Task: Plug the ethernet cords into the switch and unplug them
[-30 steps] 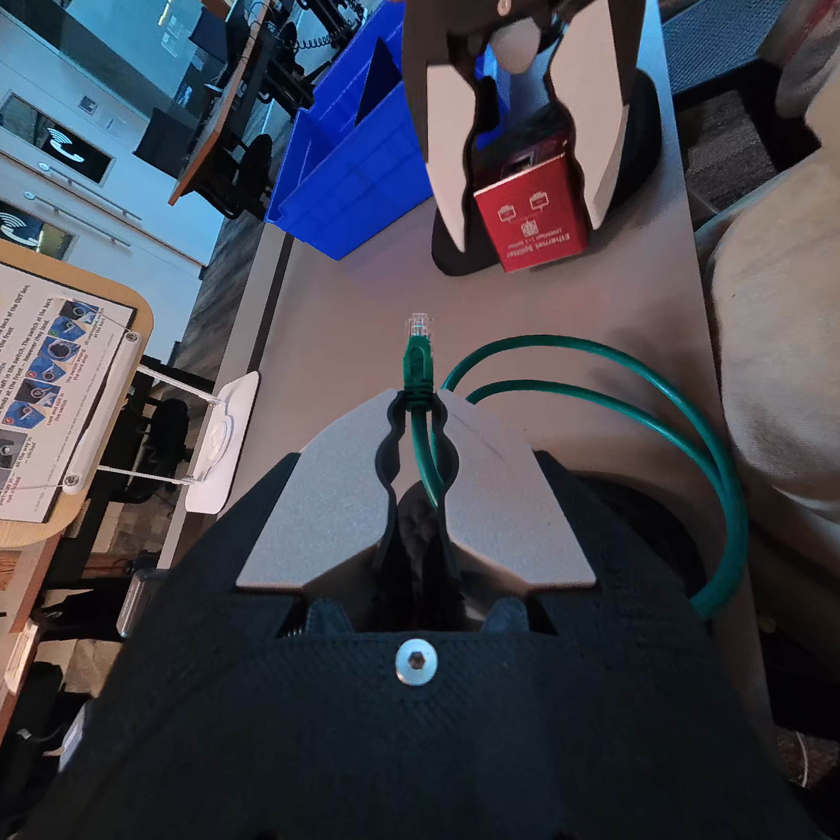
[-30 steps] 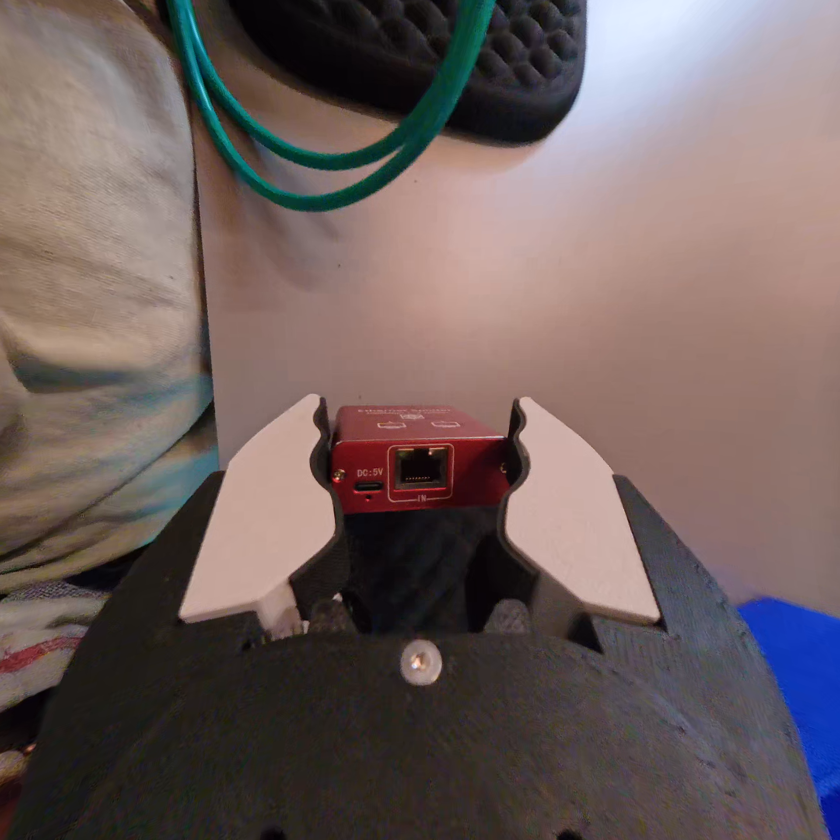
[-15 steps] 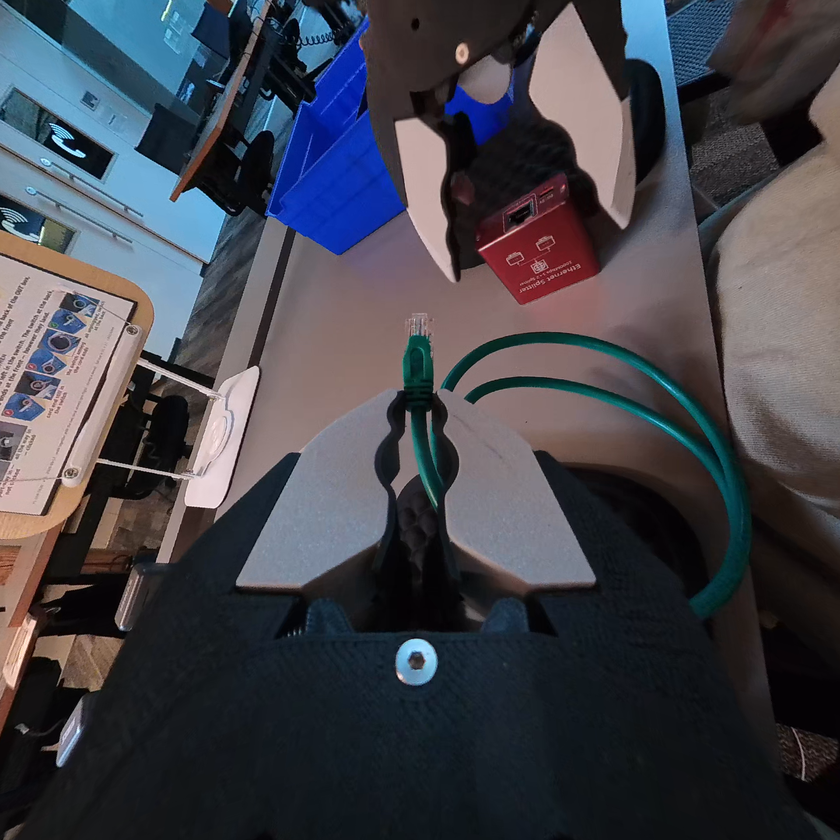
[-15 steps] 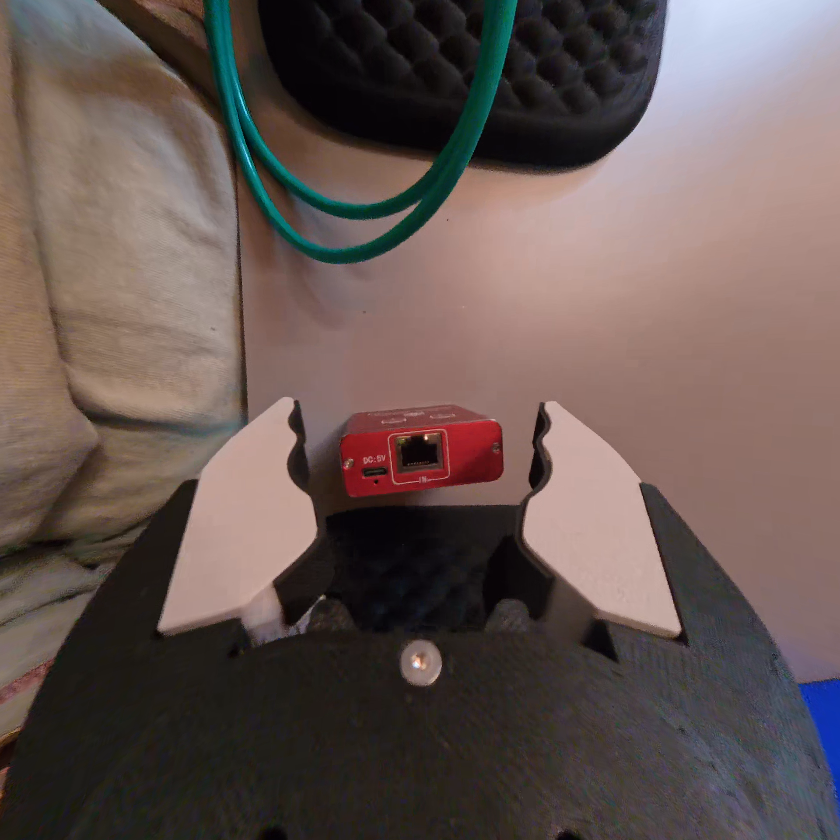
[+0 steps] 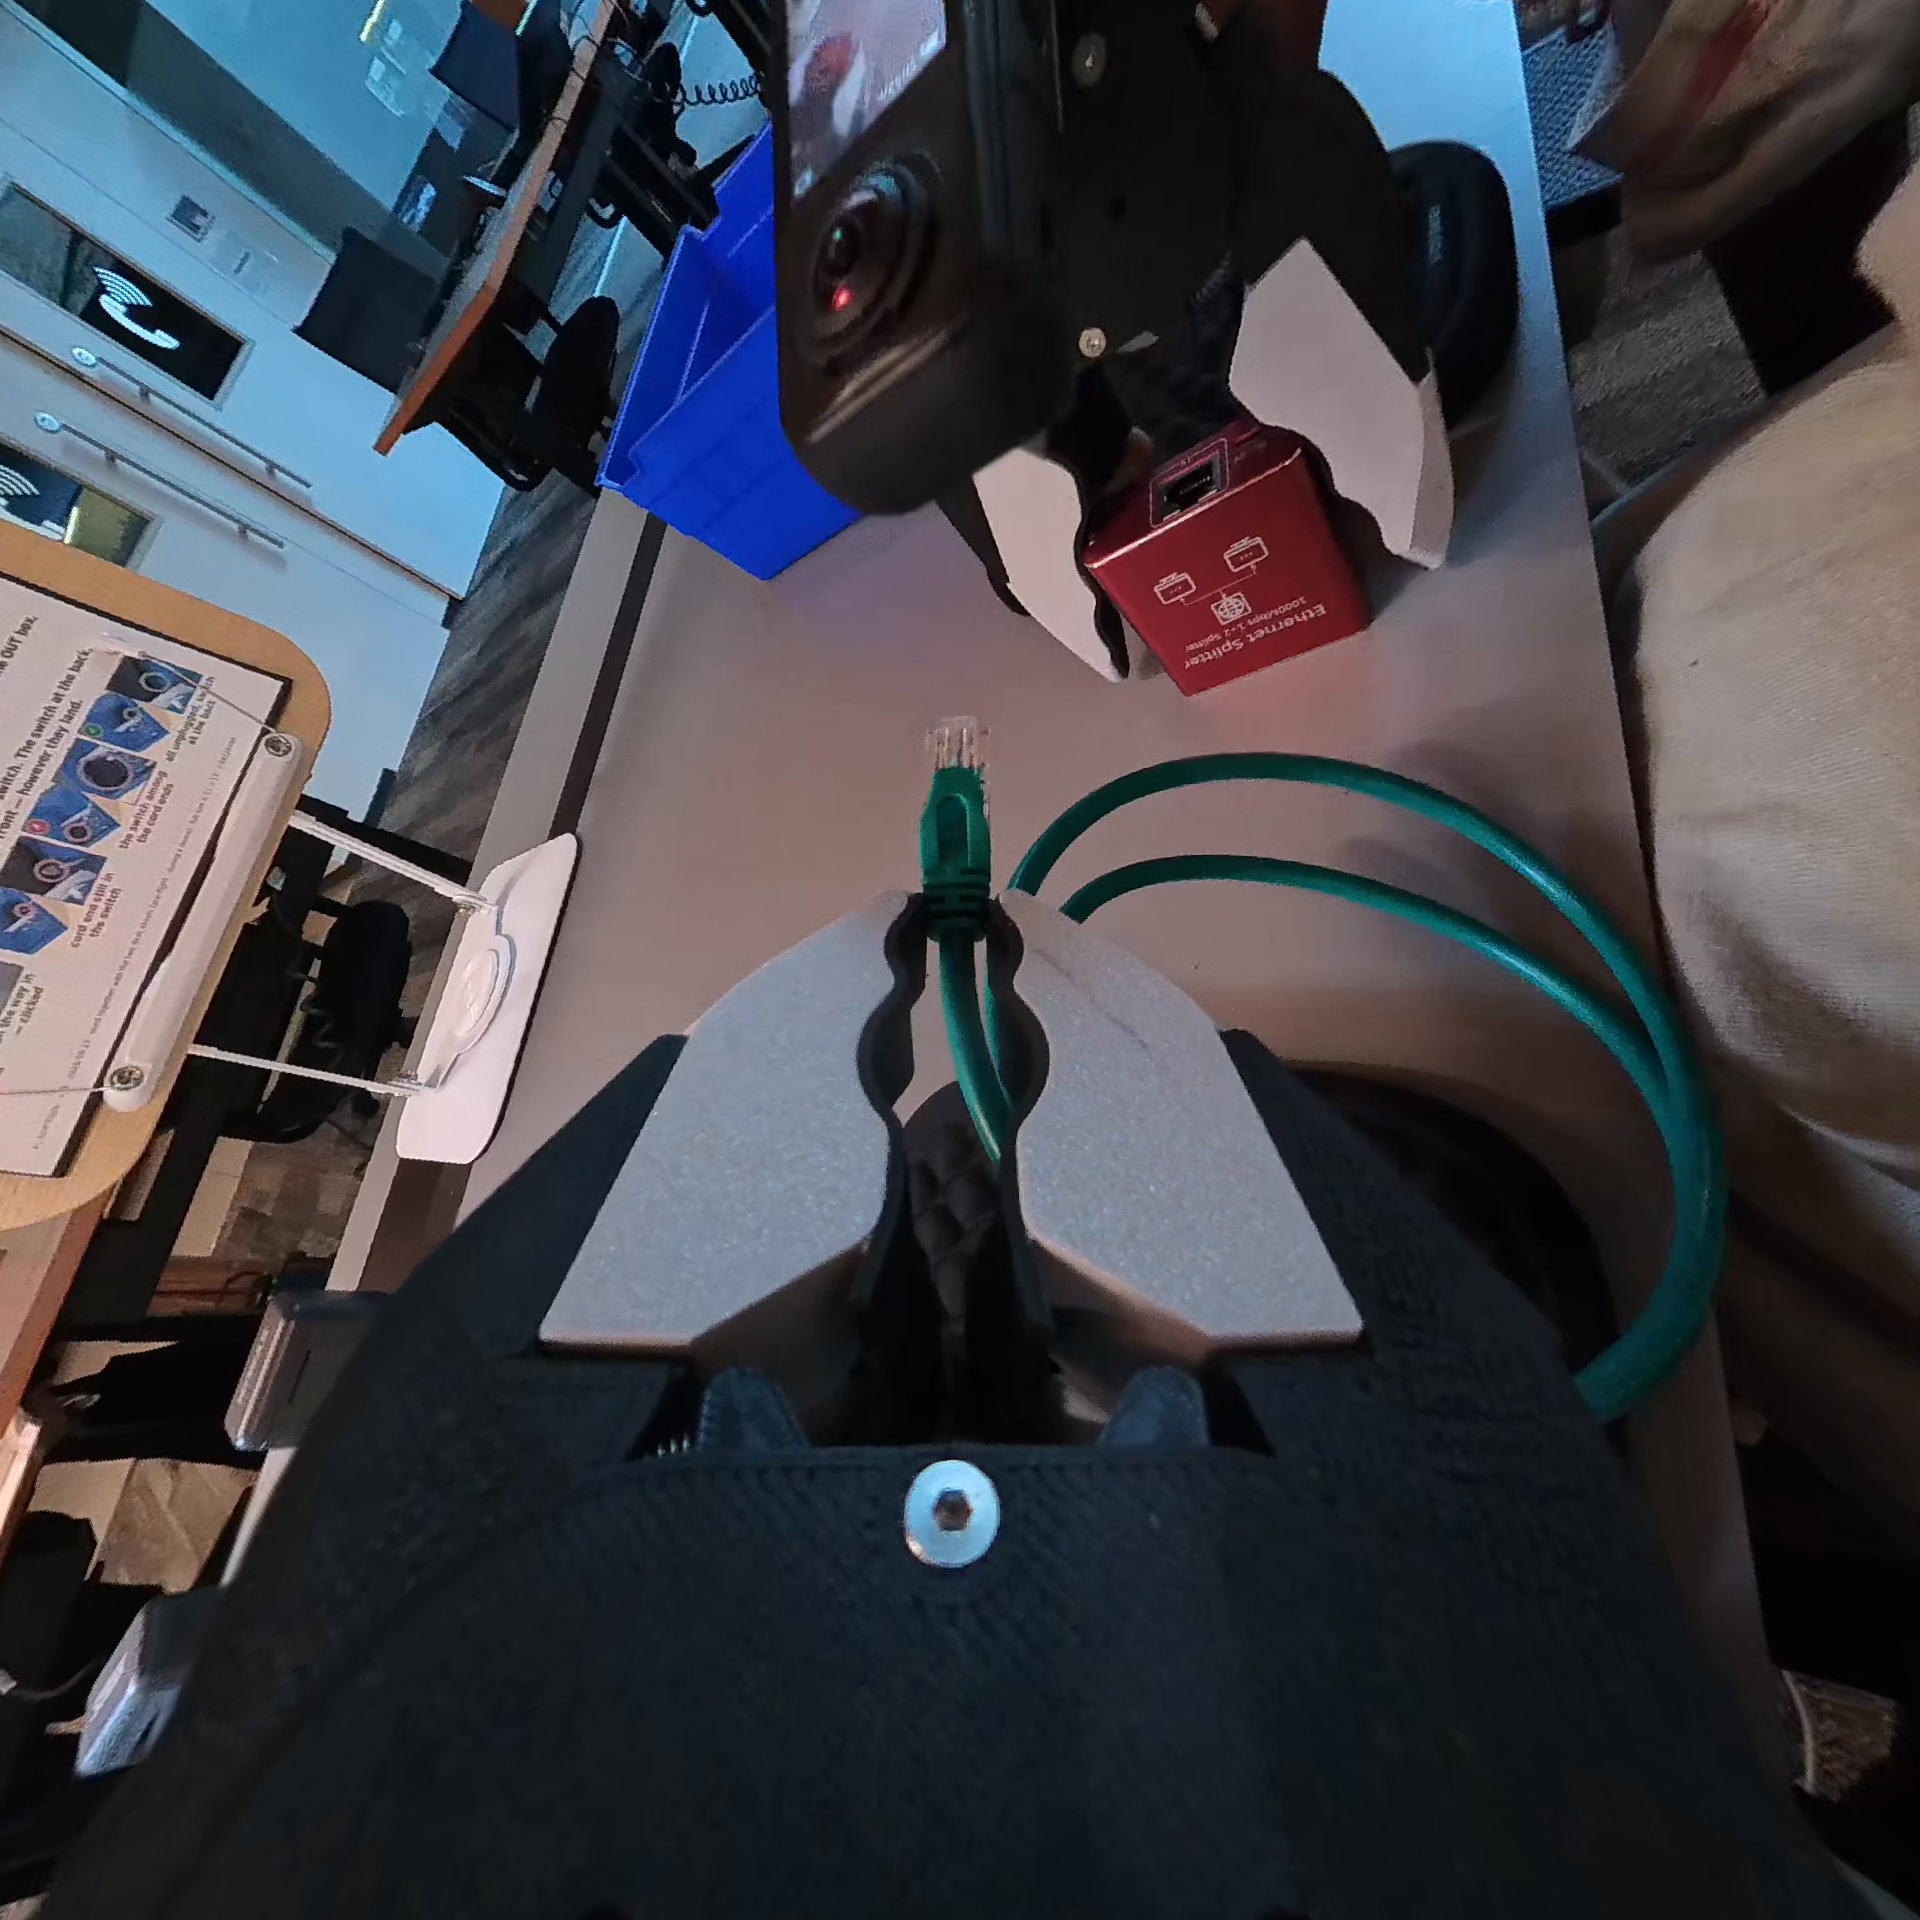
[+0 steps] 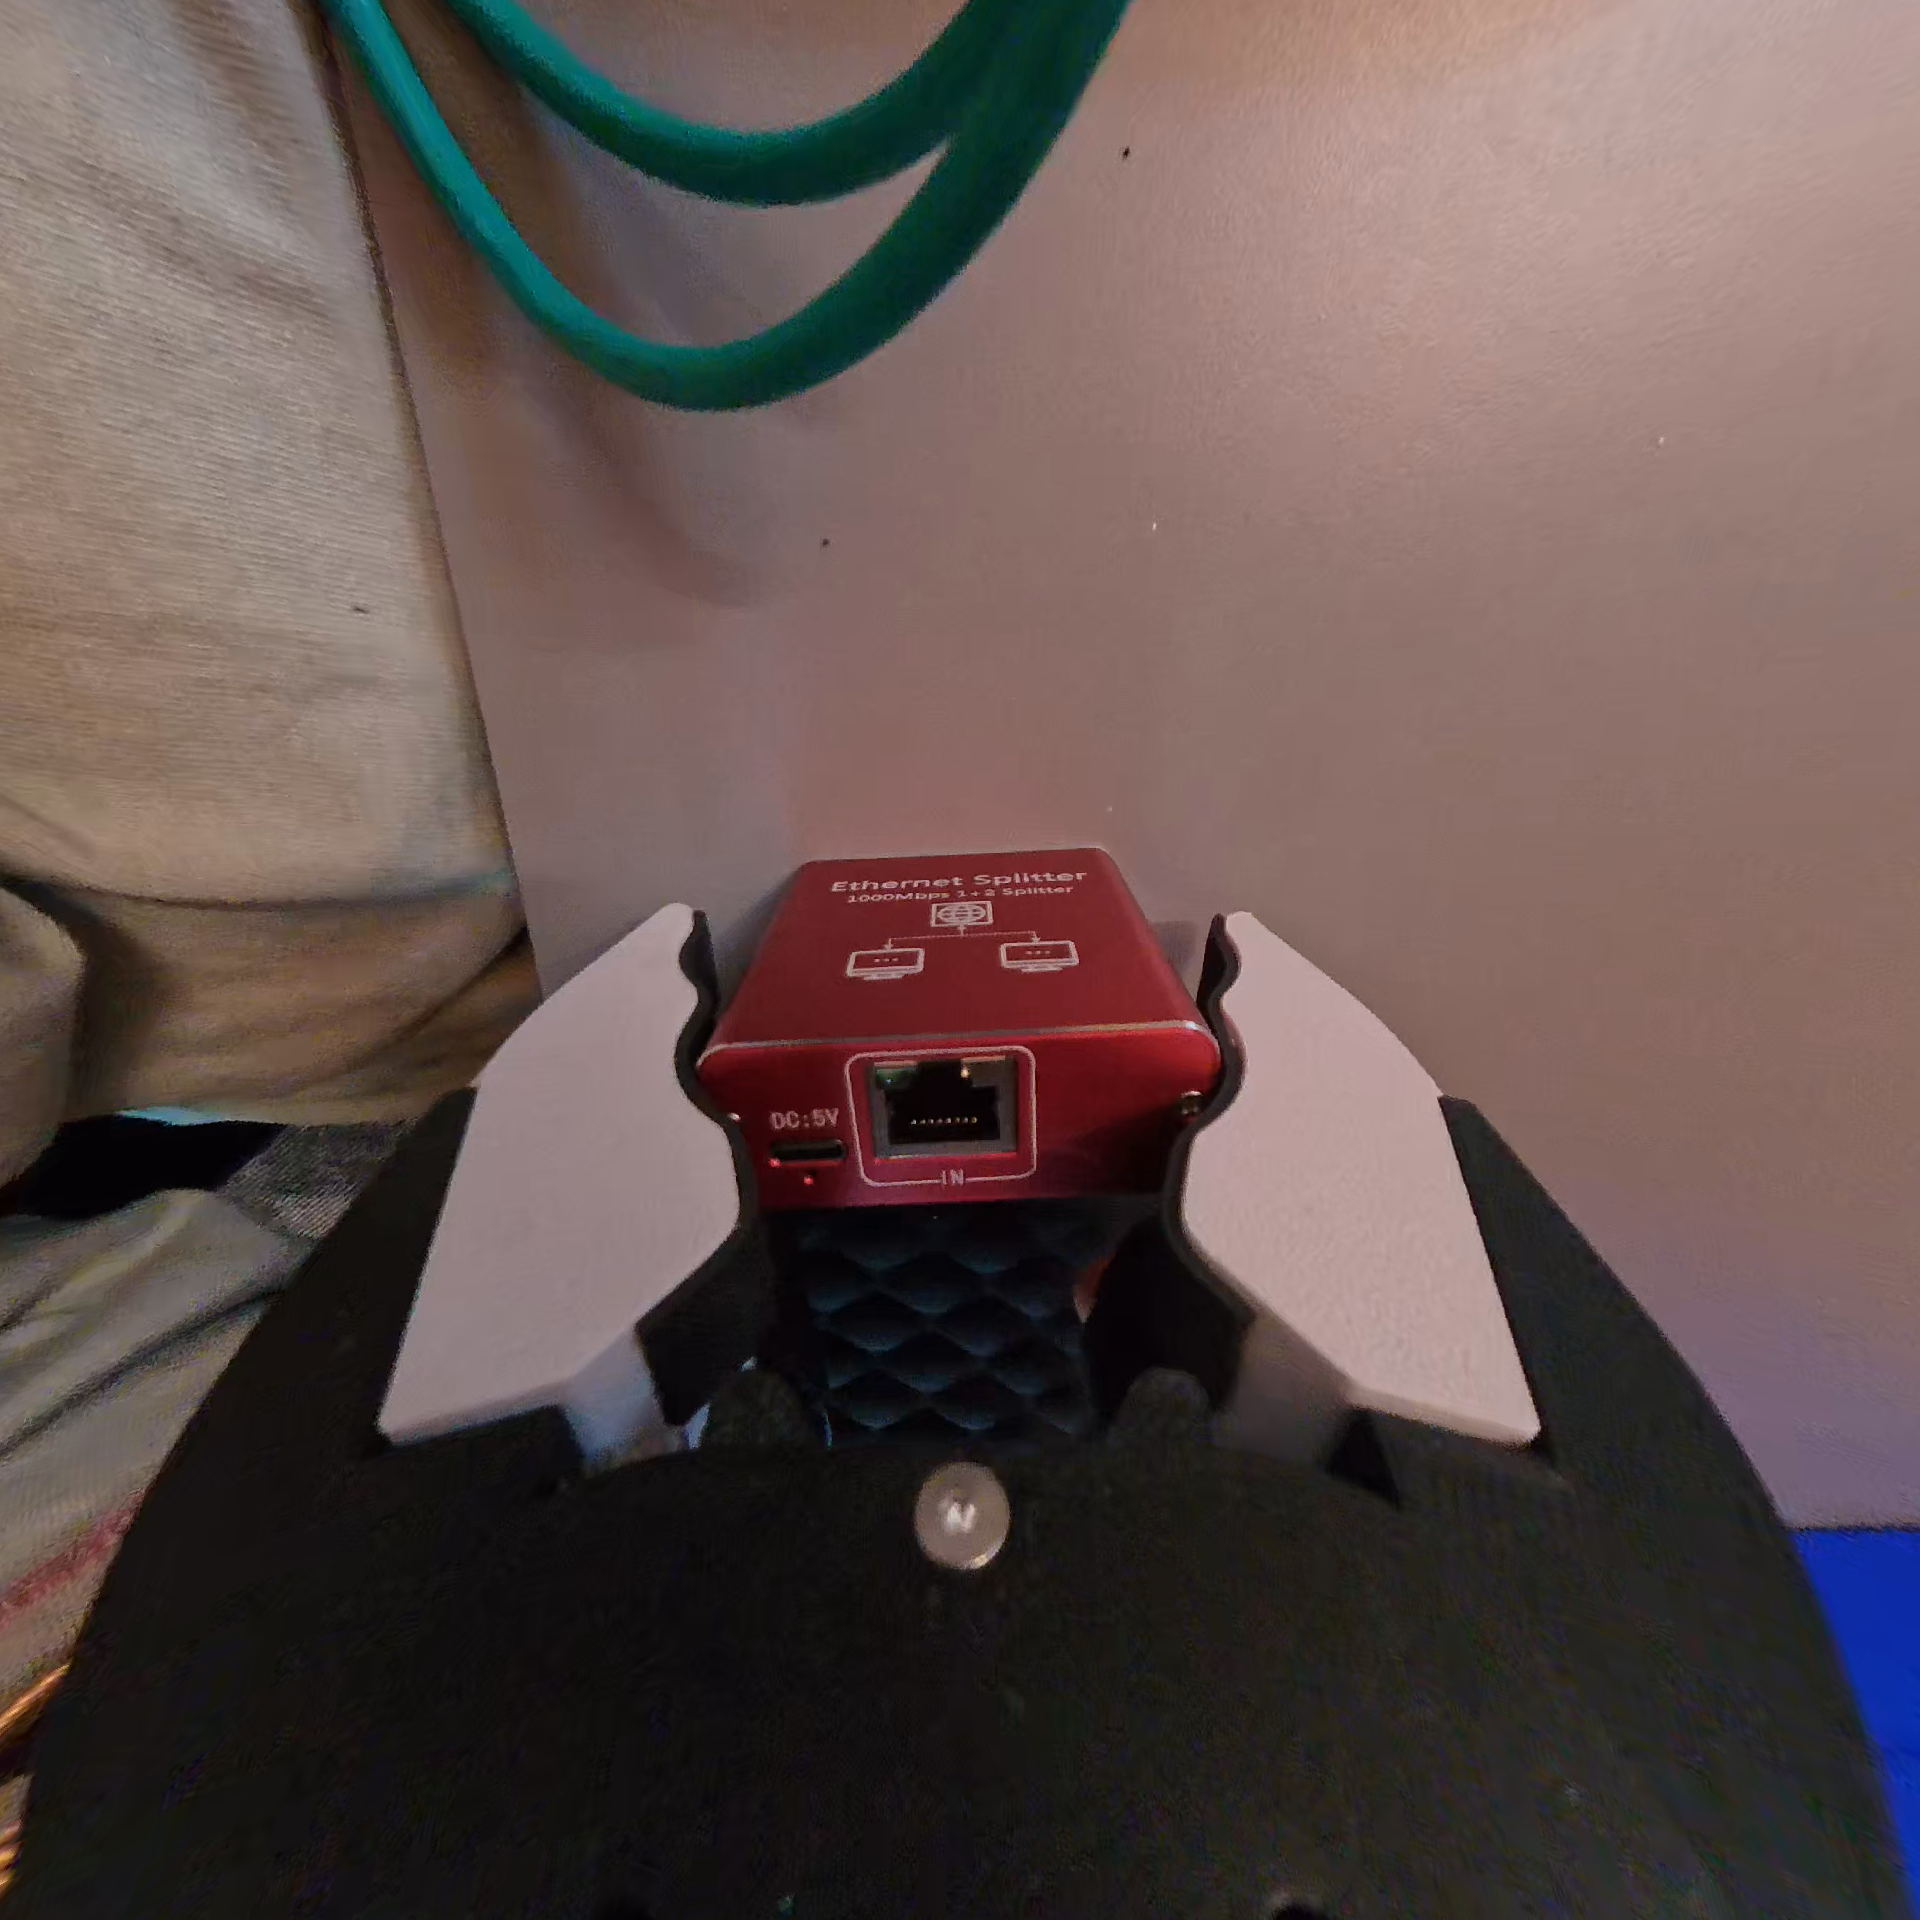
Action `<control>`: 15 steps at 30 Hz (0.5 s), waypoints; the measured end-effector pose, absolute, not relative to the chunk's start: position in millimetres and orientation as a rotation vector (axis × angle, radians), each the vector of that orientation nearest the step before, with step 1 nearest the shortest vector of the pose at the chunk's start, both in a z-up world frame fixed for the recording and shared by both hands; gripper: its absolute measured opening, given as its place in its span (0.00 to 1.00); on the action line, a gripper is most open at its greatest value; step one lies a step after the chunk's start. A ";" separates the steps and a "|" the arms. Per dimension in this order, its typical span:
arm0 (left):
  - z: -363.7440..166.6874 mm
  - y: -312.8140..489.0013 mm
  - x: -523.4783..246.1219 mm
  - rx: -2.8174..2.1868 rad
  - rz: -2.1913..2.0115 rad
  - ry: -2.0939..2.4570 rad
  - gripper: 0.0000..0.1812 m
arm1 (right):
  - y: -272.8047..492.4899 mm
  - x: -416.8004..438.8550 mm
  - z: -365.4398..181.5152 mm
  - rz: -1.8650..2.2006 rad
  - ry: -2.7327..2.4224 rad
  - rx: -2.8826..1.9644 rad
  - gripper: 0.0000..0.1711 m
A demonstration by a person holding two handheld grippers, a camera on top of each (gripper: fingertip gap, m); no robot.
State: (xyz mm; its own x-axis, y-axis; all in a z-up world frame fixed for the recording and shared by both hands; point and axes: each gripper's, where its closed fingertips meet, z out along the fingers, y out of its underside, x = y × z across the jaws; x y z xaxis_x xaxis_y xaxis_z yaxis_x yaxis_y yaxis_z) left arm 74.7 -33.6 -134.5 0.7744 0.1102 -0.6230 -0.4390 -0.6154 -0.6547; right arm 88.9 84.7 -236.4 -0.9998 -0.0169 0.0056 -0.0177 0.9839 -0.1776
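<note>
The red switch (image 6: pixel 956 1039) sat on the grey table (image 5: pixel 790 665), clamped between the right gripper (image 6: pixel 961 971) fingers. The left gripper (image 5: pixel 956 914) was closed on the green ethernet cord (image 5: pixel 1455 935), its plug (image 5: pixel 954 769) unconnected, well apart from the switch.

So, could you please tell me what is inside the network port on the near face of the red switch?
The port on the red switch is empty: a row of metal contacts shows, no plug. Its depth beyond them is dark.

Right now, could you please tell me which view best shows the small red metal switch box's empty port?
The right wrist view: the red metal switch box's port faces it squarely. The left wrist view shows it small and oblique.
</note>
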 end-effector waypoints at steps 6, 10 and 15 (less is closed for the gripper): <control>-134.9 -25.7 74.1 -2.044 0.657 0.149 0.06 | 55.4 79.3 -187.7 1.149 -2.765 0.163 0.52; -133.7 -18.4 75.4 -2.003 0.531 0.075 0.06 | 47.5 84.1 -99.8 1.929 -2.146 0.186 0.52; -124.2 -4.8 87.9 -1.965 0.408 0.028 0.06 | 47.8 103.7 -61.4 2.413 -1.759 0.189 0.51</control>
State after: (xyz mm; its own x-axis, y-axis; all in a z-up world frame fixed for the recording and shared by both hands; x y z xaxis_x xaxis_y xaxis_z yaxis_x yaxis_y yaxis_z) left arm 87.9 -4.8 -124.2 0.9410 0.1649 -0.2955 -0.2034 -0.4223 -0.8834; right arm 103.7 47.8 -61.4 -0.9809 0.0461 0.1888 -0.1939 -0.3012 -0.9336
